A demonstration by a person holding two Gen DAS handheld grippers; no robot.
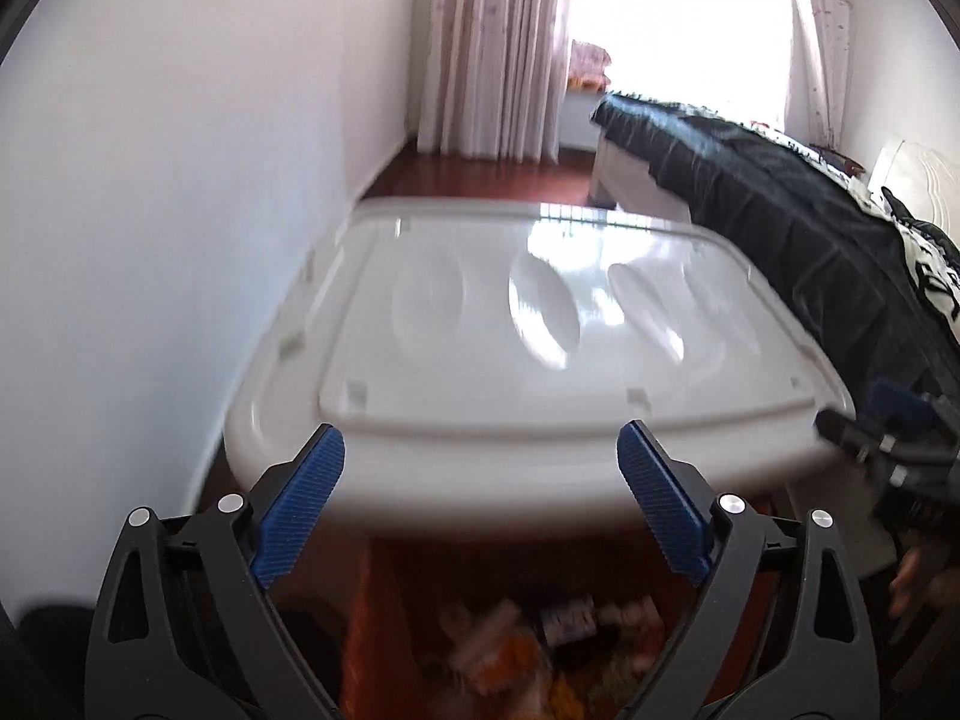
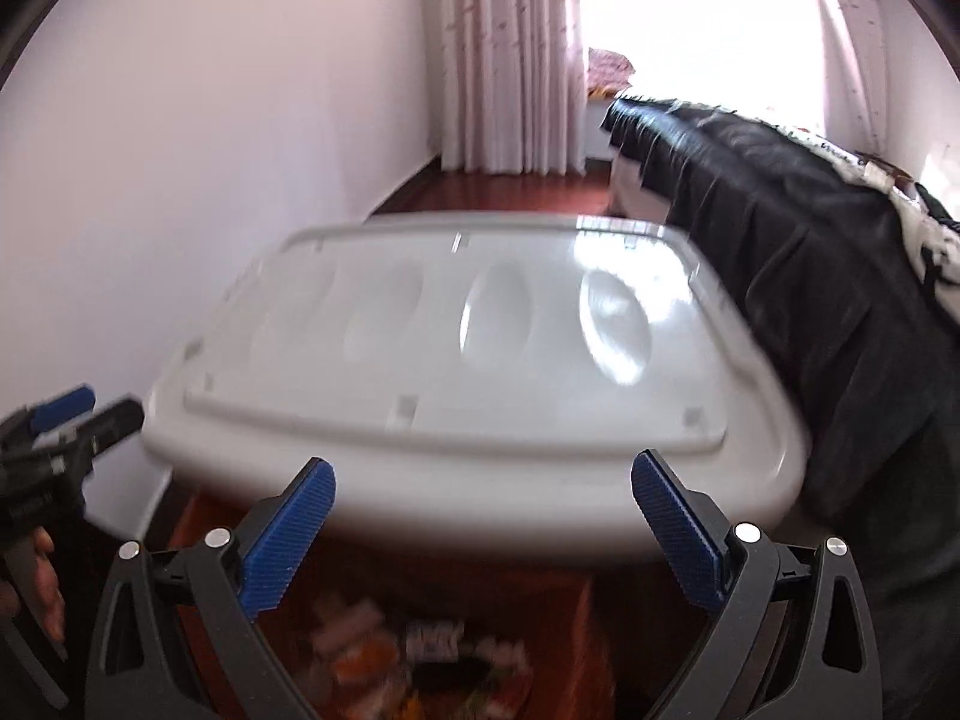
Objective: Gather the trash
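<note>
Both tools stand wide with nothing between their blue ribbed pads: the left tool (image 1: pixel 480 510) and the right tool (image 2: pixel 483 531) each hang above the near edge of a big white plastic storage box with a moulded lid (image 1: pixel 540 324), side by side, pointing down and forward. Neither one holds anything.

Below them, on the red-brown wooden floor (image 1: pixel 480 174) just in front of the box, lies the trash: a blurred heap of small wrappers and packets, white, orange and dark (image 1: pixel 540 636). From the right wrist view it sits directly under the open jaws. I cannot tell whether it rests in a bag or bin or loose on the boards, as the blur hides any rim.

Judging by this, the heap looks like a gathered pile, so some collecting may be done, but nothing is in hand now. The lid of the box shows no litter at all. What is left, I would guess, is either fetching more pieces from elsewhere in the room or bagging this heap.

Further out, a bed with a dark cover (image 1: pixel 780 198) runs along the right of the box, a white wall (image 1: pixel 180 180) along its left, and pale curtains (image 1: pixel 492 42) hang by the bright window beyond.
</note>
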